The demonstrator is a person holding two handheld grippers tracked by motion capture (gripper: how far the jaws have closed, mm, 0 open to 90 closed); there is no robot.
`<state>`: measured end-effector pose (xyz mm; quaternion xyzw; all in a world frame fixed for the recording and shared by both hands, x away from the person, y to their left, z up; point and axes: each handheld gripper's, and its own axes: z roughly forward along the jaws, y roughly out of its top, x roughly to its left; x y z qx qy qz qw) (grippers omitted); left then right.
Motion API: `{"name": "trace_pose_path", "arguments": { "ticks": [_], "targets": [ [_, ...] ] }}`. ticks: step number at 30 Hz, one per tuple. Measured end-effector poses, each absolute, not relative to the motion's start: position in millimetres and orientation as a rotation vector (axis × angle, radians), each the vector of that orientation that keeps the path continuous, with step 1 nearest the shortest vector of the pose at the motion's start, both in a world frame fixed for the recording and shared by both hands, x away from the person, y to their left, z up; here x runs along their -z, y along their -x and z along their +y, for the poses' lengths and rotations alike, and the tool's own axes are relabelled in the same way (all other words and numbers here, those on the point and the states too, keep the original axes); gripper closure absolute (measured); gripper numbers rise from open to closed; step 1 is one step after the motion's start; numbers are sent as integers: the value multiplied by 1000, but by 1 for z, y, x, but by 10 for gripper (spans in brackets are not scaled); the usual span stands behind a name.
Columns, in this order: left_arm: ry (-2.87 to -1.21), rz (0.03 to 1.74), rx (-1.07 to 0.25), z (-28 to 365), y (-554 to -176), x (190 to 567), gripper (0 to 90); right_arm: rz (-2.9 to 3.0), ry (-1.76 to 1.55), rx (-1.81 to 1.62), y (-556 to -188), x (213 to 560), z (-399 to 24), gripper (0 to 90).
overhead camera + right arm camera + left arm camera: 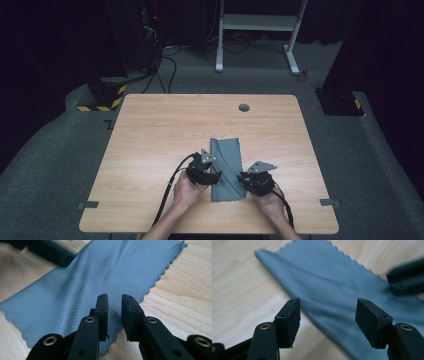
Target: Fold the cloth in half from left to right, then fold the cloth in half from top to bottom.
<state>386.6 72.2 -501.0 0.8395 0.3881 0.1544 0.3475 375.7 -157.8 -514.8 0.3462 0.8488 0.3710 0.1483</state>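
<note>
A grey-blue cloth (227, 167) with zigzag edges lies folded into a long strip on the wooden table (165, 130), near its front middle. My left gripper (216, 176) is at the strip's left edge and my right gripper (241, 177) at its right edge, each held in a hand. In the left gripper view the jaws (328, 312) stand wide open over the cloth (332, 280) and its fold edge, with nothing gripped. In the right gripper view the jaws (115, 306) are a narrow gap apart above the cloth (100, 272) near its scalloped edge, pads not pressing on it.
A round cable hole (244, 107) sits at the table's far middle. Grey tape tabs (87, 205) (330, 202) mark the front corners. A white desk frame (260, 25) and dark stands with cables are on the carpet behind the table.
</note>
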Motion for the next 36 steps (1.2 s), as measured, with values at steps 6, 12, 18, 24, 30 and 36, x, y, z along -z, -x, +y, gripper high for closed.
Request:
{"name": "trace_pose_path", "arguments": {
  "ticks": [6, 12, 18, 24, 30, 36],
  "targets": [
    [-2227, 1005, -484, 74, -368, 514, 361, 2456, -987, -1048, -380, 519, -157, 748],
    [-2212, 997, -522, 85, -354, 516, 378, 2442, -989, -1032, -381, 520, -163, 724],
    [-2146, 1014, -502, 94, -348, 521, 376, 2421, -1000, -1072, -380, 523, -167, 702],
    [-2114, 1006, -469, 99, -339, 524, 369, 2423, -999, -1070, -382, 523, -168, 677],
    [-2123, 966, -485, 98, -327, 525, 367, 2420, -1007, -1070, -381, 523, -168, 675],
    [-2151, 952, -485, 103, -323, 523, 373, 2422, -1000, -1071, -382, 523, -168, 674]
  ]
}}
